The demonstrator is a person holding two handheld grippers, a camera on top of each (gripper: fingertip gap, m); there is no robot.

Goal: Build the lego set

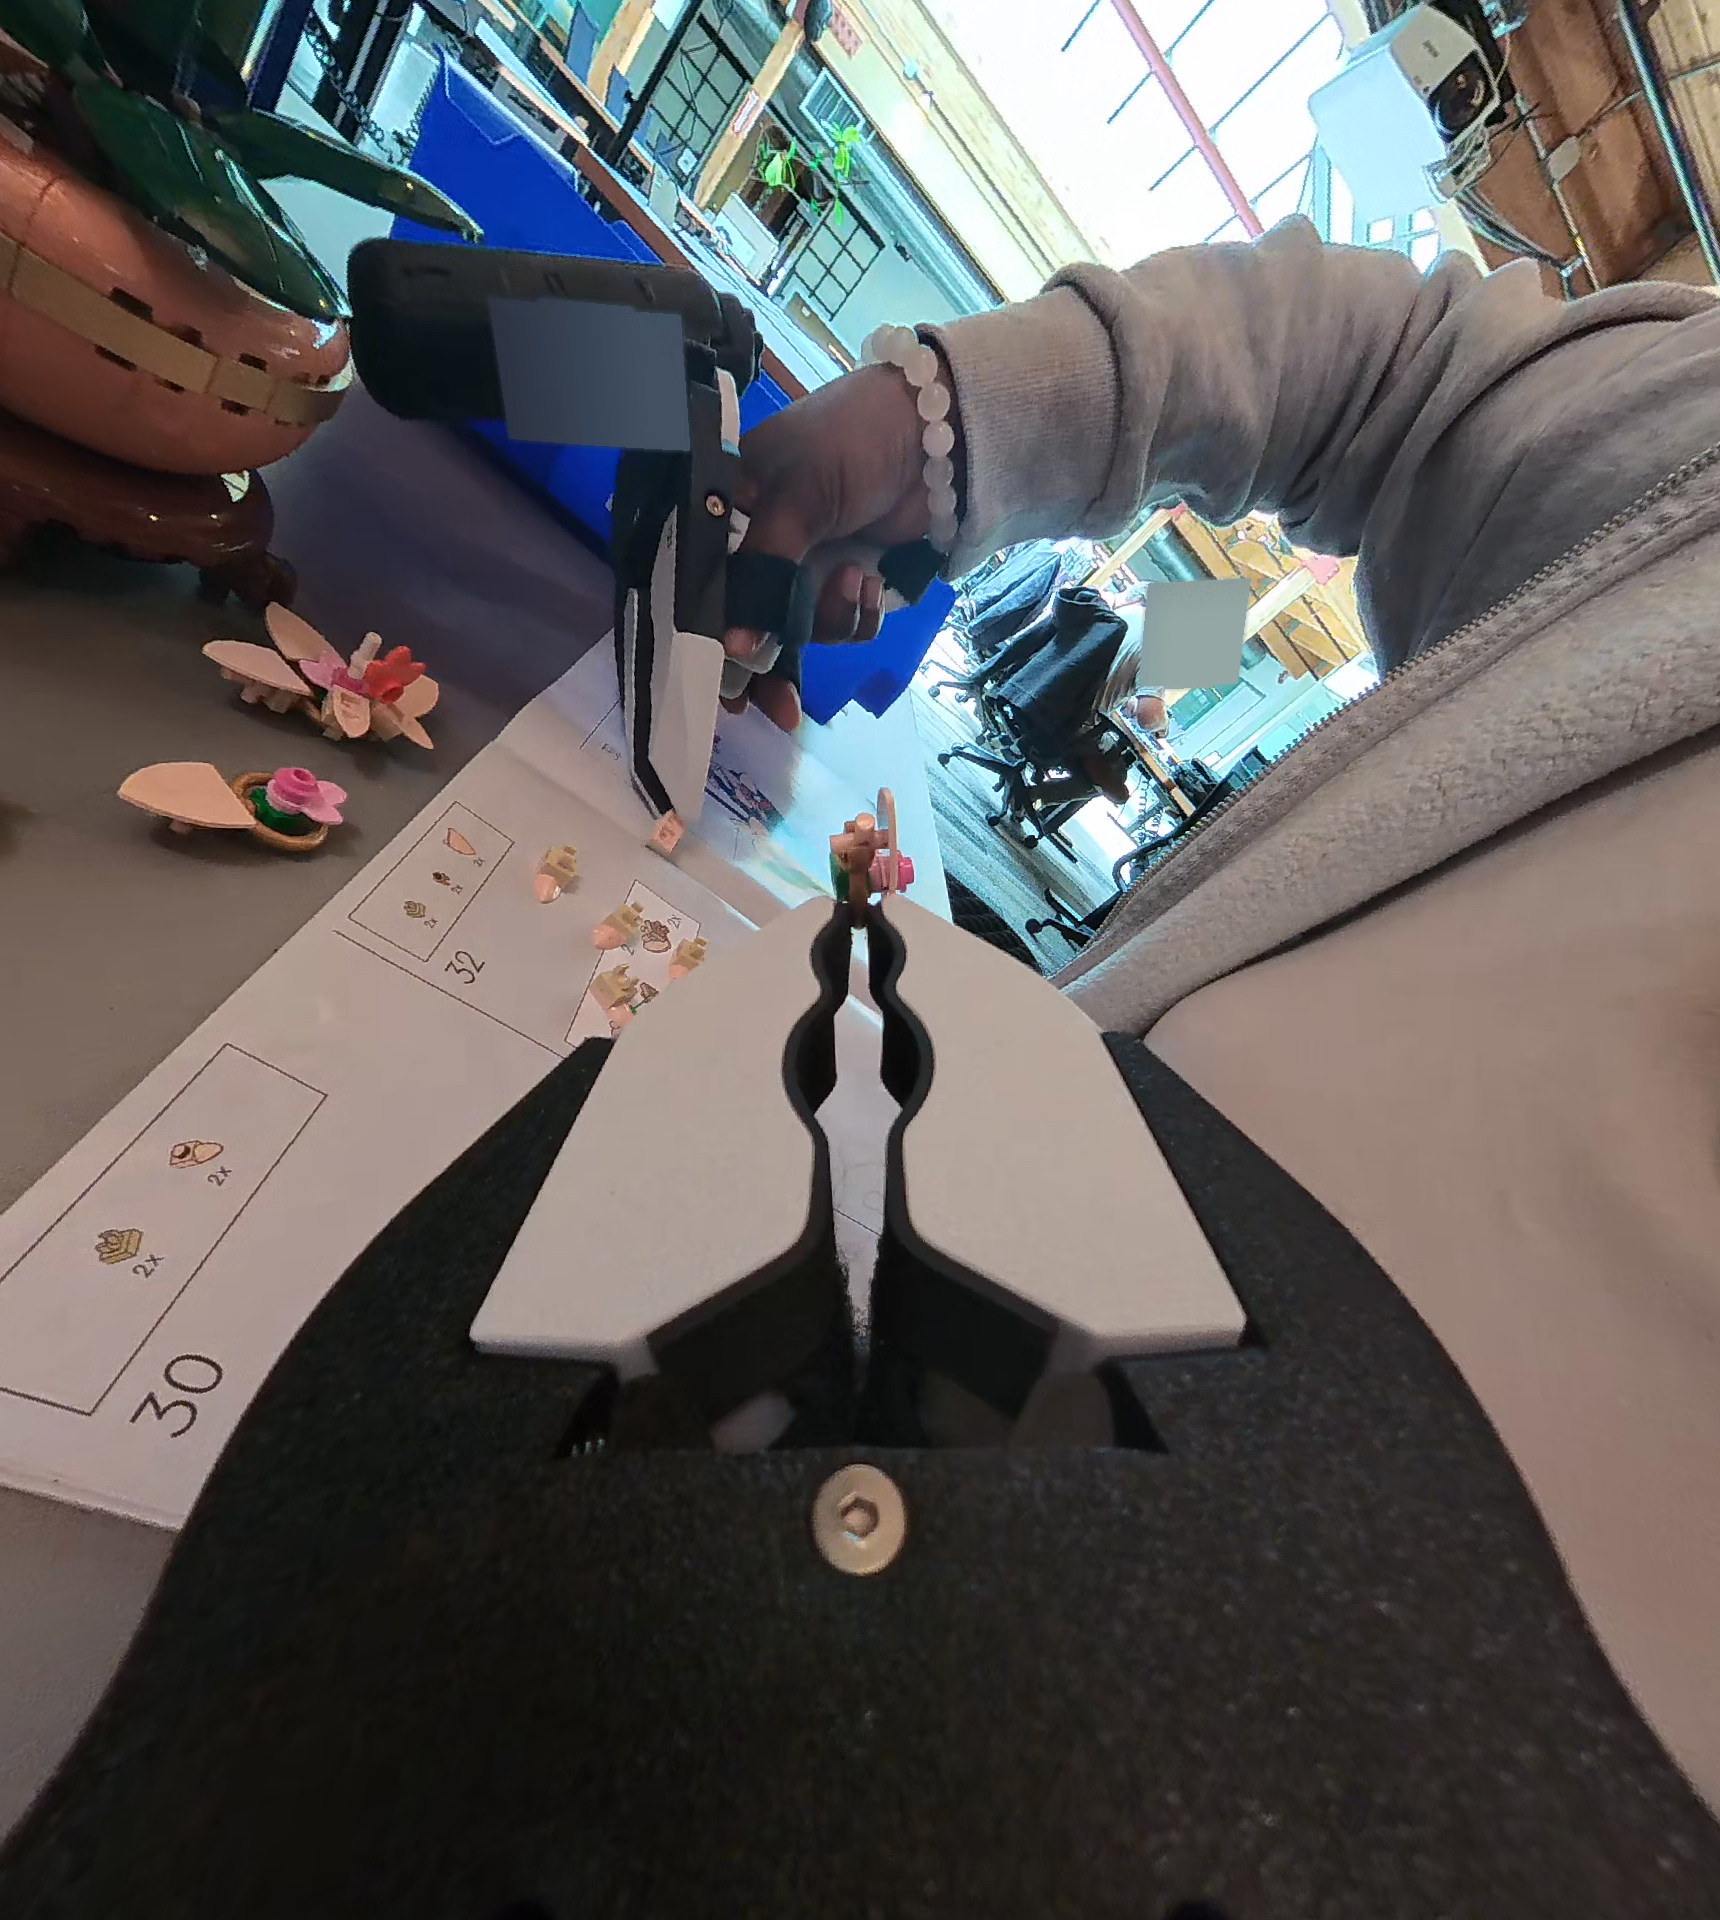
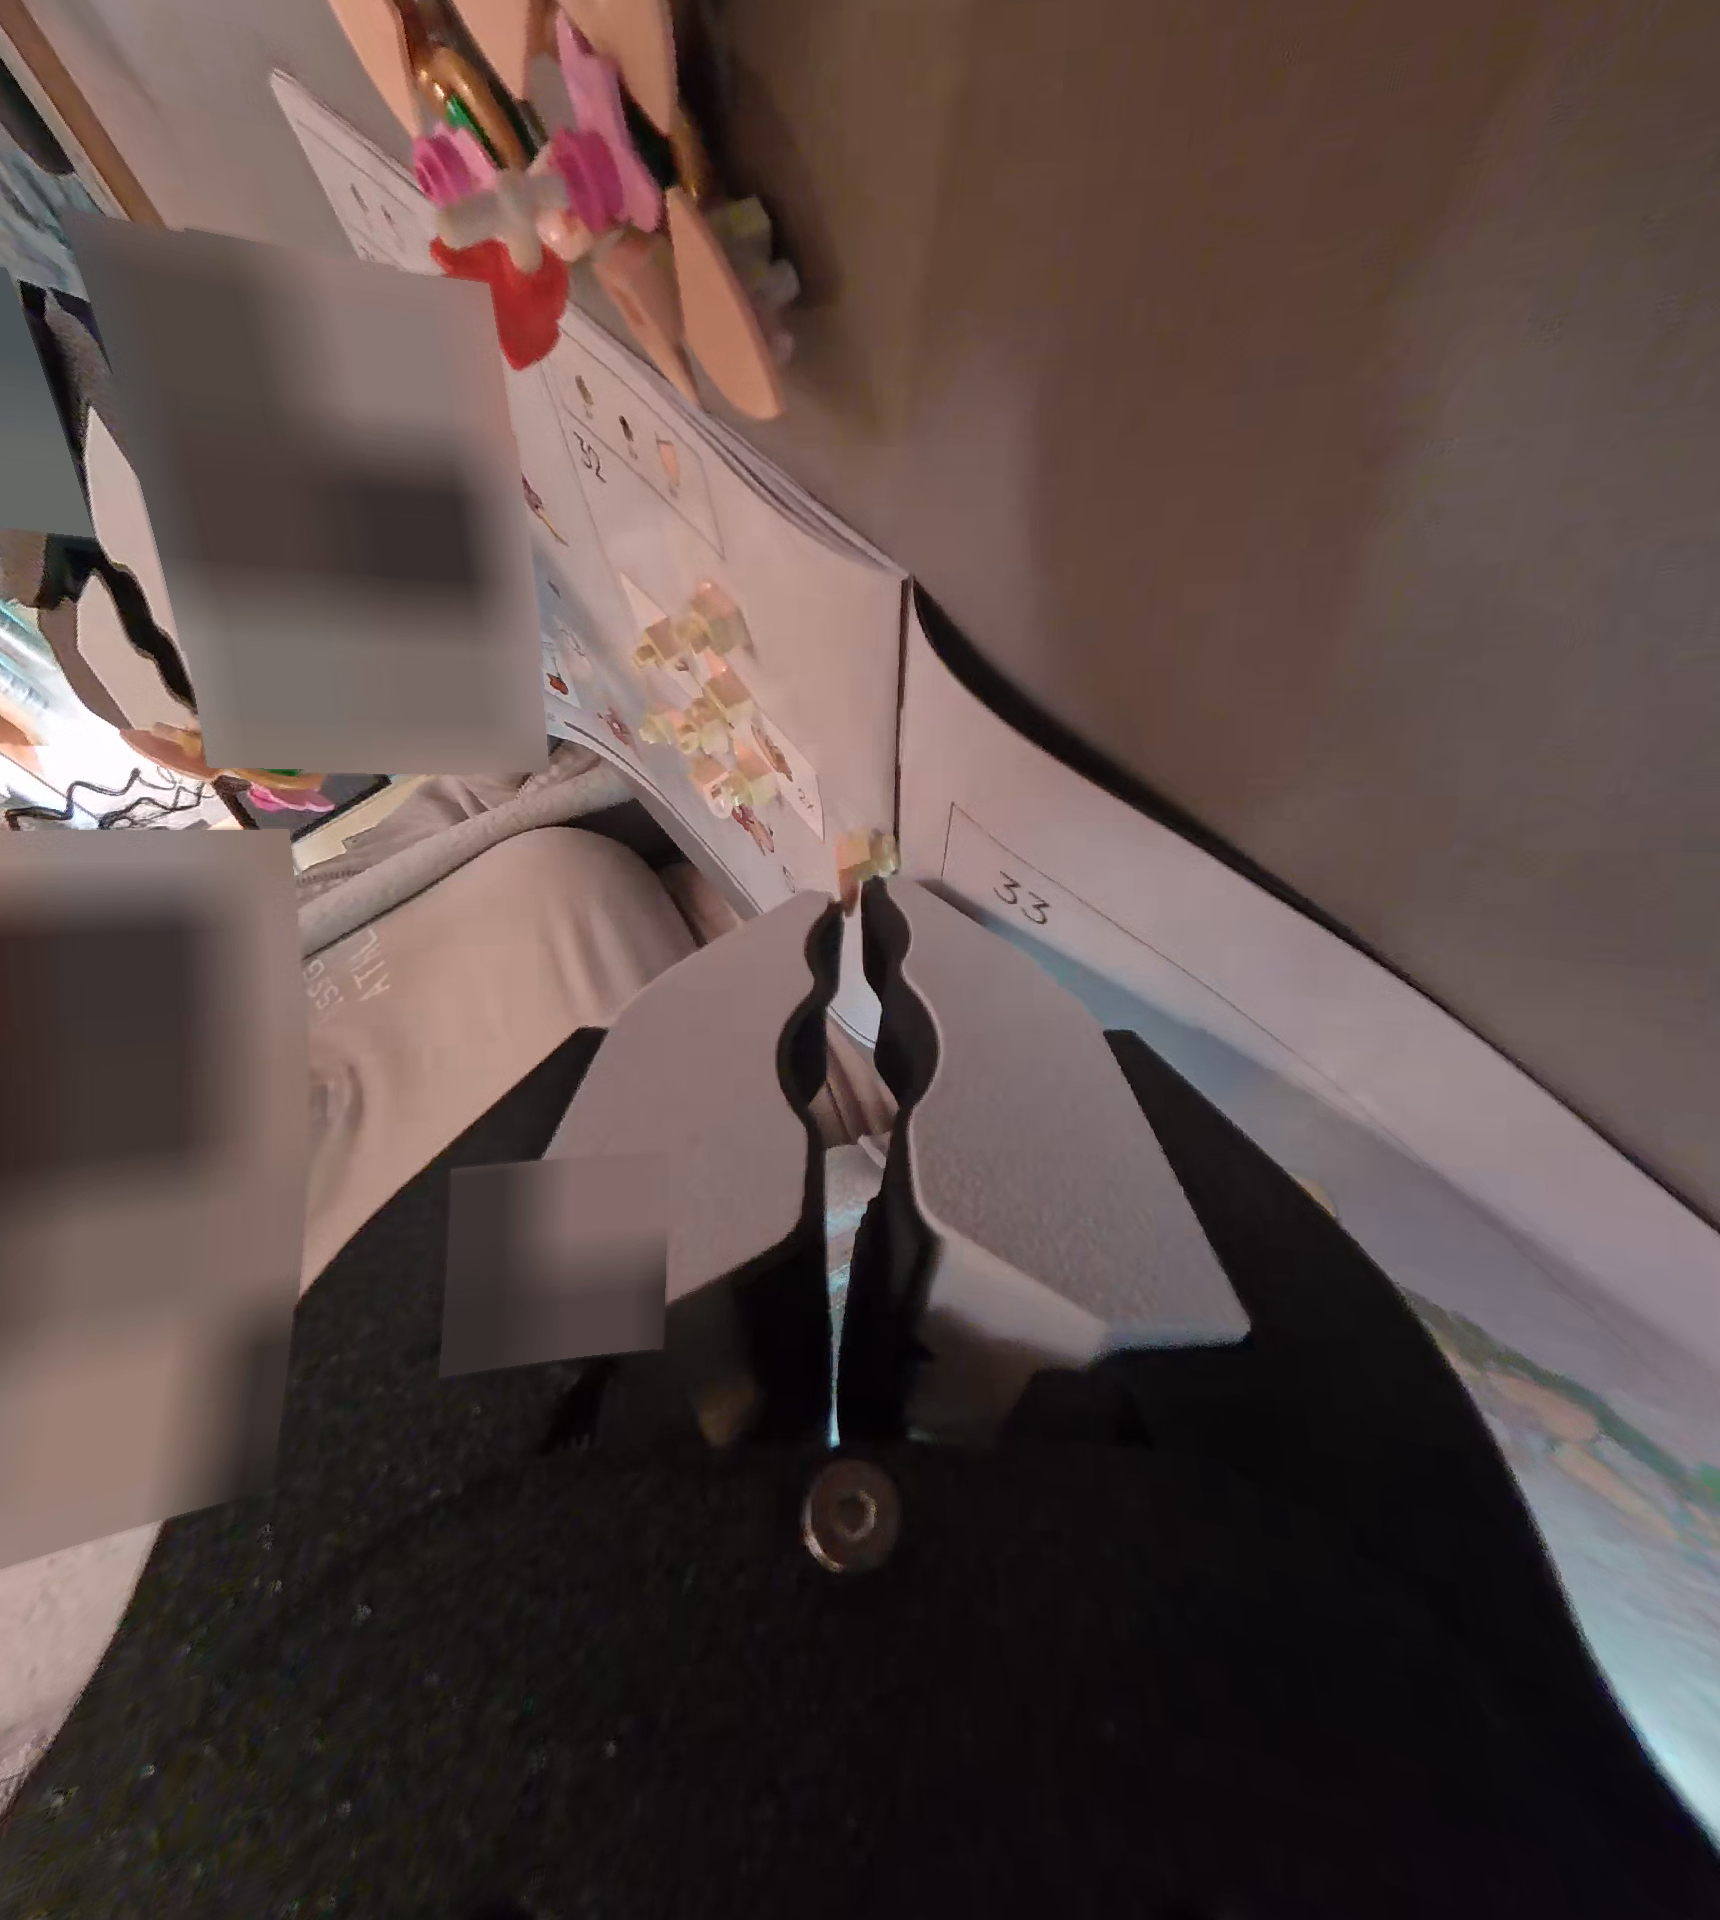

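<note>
My left gripper (image 1: 858, 914) is shut on a small brick flower sprig (image 1: 866, 847) with a brown stem, a green bit, a pink bloom and a pale petal, held up above the open instruction booklet (image 1: 316, 1091). My right gripper (image 2: 851, 902) is shut on a small tan-and-pink brick piece (image 2: 866, 857), with its tips low over the booklet (image 2: 1043, 831). The left wrist view shows that gripper (image 1: 669, 816), held by a hand, with the piece (image 1: 667, 833) at its tip touching the page. Several like pieces (image 1: 617, 925) lie loose on the page nearby.
Two part-built brick flowers (image 1: 336, 686) (image 1: 253, 800) lie on the grey table (image 1: 56, 987) to the left. A large brown brick pot with green leaves (image 1: 87, 343) stands at the far left. A blue bin (image 1: 523, 187) is behind. A person in a grey hoodie (image 1: 1458, 935) is close on the right. Across from one pair of fingers to the other is roughly 15 centimeters.
</note>
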